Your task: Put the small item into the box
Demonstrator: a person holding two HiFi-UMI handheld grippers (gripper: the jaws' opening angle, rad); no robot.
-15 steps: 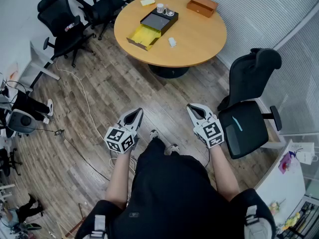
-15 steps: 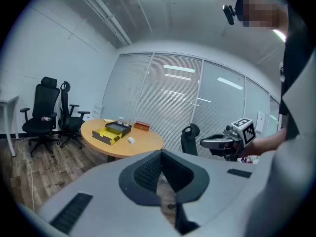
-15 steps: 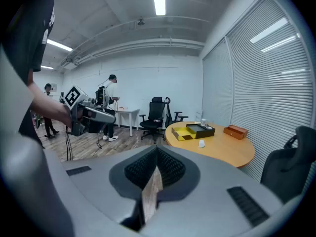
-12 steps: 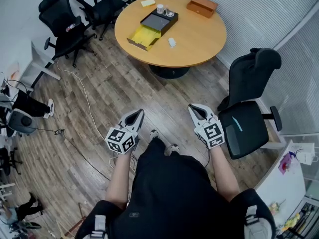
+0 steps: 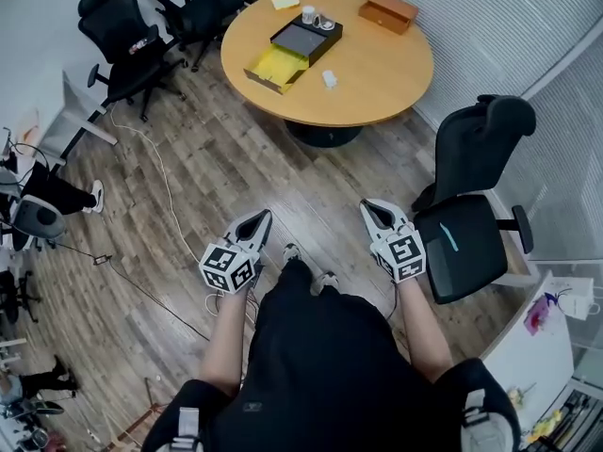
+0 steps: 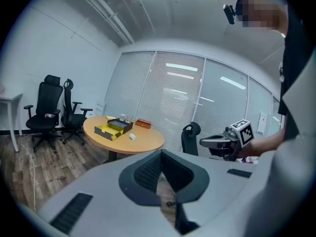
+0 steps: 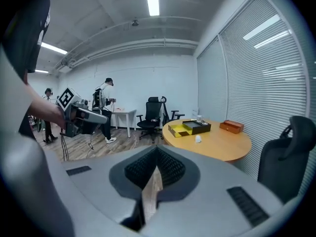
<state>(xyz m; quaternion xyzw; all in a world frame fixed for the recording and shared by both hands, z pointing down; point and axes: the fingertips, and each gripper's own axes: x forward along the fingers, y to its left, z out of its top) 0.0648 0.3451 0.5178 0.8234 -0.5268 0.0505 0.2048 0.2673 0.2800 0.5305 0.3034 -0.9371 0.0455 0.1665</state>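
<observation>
- Well away from the table (image 5: 377, 73): left gripper (image 5: 260, 218), right gripper (image 5: 370, 207) clenched, empty.
- Might shove the small item (image 5: 329, 79) on the table away from the box (image 5: 287, 52) unless opened first.

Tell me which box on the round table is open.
The yellow-and-black box, lying open near the small white item. The brown wooden box at the far edge is shut.

1. We see the small item (image 5: 329, 79), a white lump, lying on the round wooden worktop (image 5: 382, 64), near the box's right side but not touching it.
2. We see the box (image 5: 271, 66) lying open near the worktop's left edge, one half yellow inside, the adjoining half black.
</observation>
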